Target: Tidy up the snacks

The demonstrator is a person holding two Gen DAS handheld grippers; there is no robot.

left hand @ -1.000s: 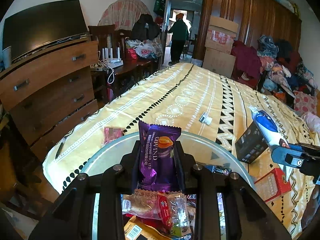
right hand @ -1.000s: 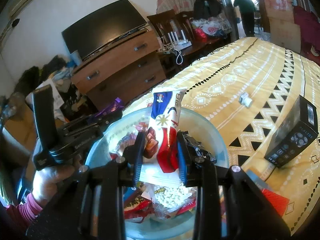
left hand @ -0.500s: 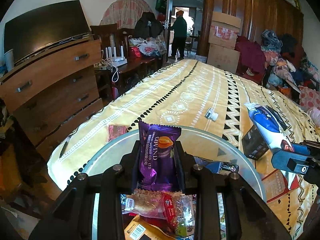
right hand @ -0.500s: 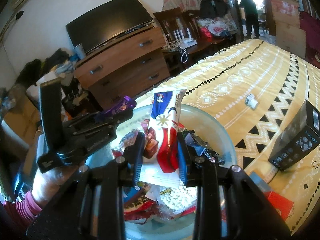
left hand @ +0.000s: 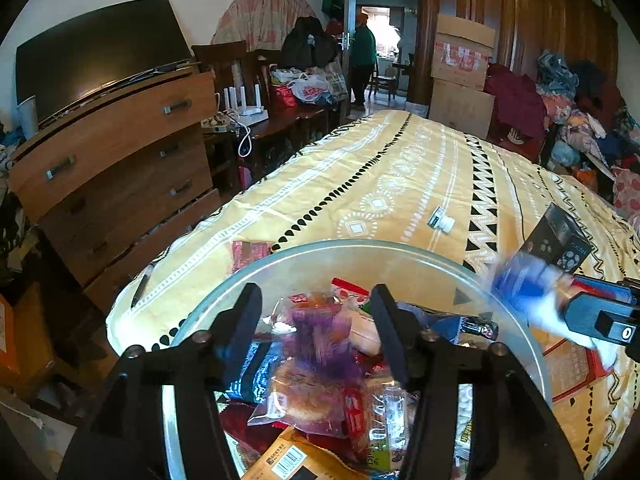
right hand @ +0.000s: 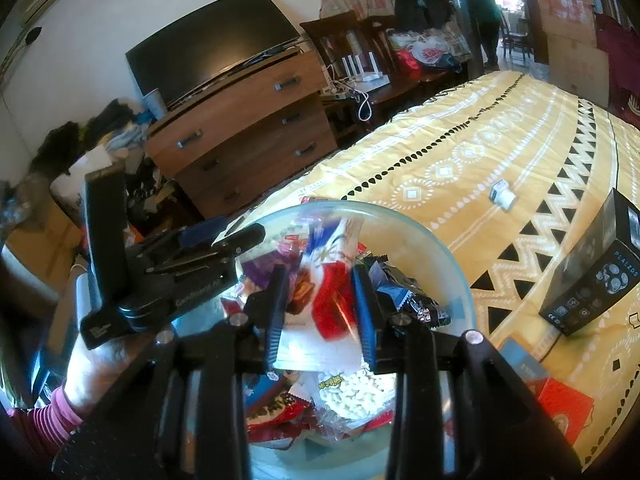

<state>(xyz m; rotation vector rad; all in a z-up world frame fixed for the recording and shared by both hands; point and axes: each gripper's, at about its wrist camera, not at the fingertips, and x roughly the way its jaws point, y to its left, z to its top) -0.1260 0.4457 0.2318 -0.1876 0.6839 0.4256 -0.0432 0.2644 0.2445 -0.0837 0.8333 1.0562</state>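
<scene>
- Left gripper (left hand: pixel 316 320) is standing wide over the glass bowl (left hand: pixel 400 252), its jaws just opening, the purple packet (left hand: pixel 320 336) blurring loose between them above the snacks (left hand: pixel 308 400).
- Right gripper (right hand: pixel 320 300) is pinching a white packet (right hand: pixel 332 280) narrowly over the same bowl.
- The bowl is sitting on a yellow patterned bedspread (left hand: pixel 400 168), a black box (right hand: pixel 596 276) beside it.
- A wooden dresser (left hand: pixel 108 152) with a TV (left hand: pixel 100 48) is standing farther left; a doorway (left hand: pixel 376 52) is showing beyond.

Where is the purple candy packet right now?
In the left wrist view, the purple packet is blurred between the open left gripper fingers, over the snacks in the glass bowl.
</scene>
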